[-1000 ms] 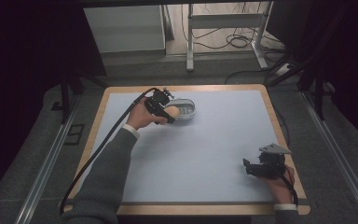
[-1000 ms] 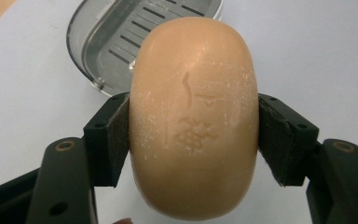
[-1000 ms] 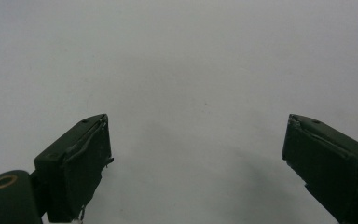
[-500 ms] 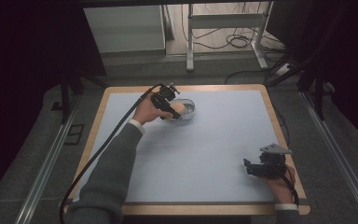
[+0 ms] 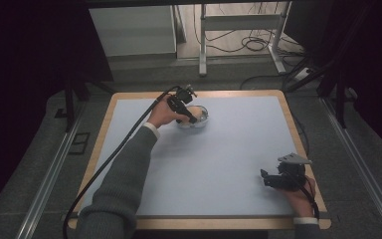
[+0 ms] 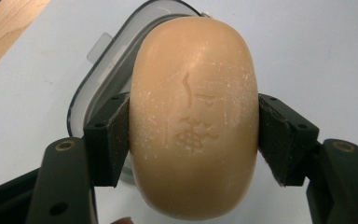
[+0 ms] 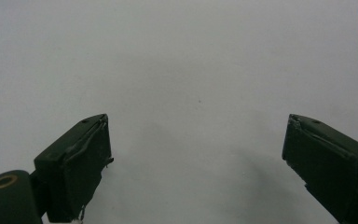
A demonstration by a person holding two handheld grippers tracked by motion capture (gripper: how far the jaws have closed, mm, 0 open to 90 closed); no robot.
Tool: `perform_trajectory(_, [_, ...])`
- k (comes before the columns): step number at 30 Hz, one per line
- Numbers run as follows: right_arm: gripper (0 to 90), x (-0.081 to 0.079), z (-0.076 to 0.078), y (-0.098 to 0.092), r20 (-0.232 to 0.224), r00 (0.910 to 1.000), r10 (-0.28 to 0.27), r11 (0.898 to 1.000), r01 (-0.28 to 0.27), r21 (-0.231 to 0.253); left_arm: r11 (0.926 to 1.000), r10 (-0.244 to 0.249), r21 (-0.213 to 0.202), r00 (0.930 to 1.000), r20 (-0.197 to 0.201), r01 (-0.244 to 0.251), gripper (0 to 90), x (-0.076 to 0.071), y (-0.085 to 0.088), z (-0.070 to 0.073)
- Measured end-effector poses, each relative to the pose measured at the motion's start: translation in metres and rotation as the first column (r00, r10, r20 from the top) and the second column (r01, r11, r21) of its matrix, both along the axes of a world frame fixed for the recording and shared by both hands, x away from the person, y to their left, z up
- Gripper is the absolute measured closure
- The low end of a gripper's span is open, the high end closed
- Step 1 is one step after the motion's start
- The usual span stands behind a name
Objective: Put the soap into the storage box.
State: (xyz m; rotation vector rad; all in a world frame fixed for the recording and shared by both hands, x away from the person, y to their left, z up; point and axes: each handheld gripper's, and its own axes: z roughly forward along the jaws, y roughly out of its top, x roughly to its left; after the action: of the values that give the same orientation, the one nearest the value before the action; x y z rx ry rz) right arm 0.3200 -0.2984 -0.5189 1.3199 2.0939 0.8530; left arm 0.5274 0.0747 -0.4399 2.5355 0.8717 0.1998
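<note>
L gripper [image 6: 193,140] jaws were clamped on both sides of the soap bar [image 6: 193,121], held just above the clear soap dish [image 5: 194,119] at the worktop's [image 5: 219,164] far edge. Soap not seated yet, so lowering + release left, imo. R gripper [image 7: 196,158] jaws stood wide open, empty, near the front-right corner.

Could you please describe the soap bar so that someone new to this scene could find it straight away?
Start at the pale blue mat on the wooden table and look to its far edge, where the left tongs are. The soap bar is clamped between them, over a clear grey-rimmed dish. It is the one peach-coloured oval, with a stamped emblem.
</note>
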Motion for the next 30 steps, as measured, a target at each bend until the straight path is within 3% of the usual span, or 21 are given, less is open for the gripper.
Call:
perform_trajectory(10, [7.8, -0.001, 0.0, -0.003, 0.001, 0.9999, -0.011, 1.0, 0.011, -0.002, 1.0, -0.005, 0.0, 0.9999, -0.016, 0.005, 32.7, 0.016, -0.005, -0.014])
perform_trajectory(20, [7.7, -0.001, 0.0, -0.004, -0.002, 0.9999, -0.017, 1.0, 0.017, -0.006, 0.9999, 0.0, -0.015, 0.9997, -0.025, -0.001, 31.3, 0.02, -0.003, -0.019])
perform_trajectory(22, [7.8, -0.001, 0.0, -0.004, -0.002, 0.9999, -0.015, 1.0, 0.015, -0.006, 0.9978, 0.007, -0.065, 0.9999, -0.015, -0.008, 29.6, 0.018, -0.002, -0.012])
perform_trajectory(30, [7.8, -0.001, 0.0, -0.003, -0.004, 0.9999, -0.013, 1.0, 0.013, -0.008, 0.9976, 0.006, -0.069, 0.9999, 0.014, -0.005, 27.7, 0.008, 0.001, 0.001])
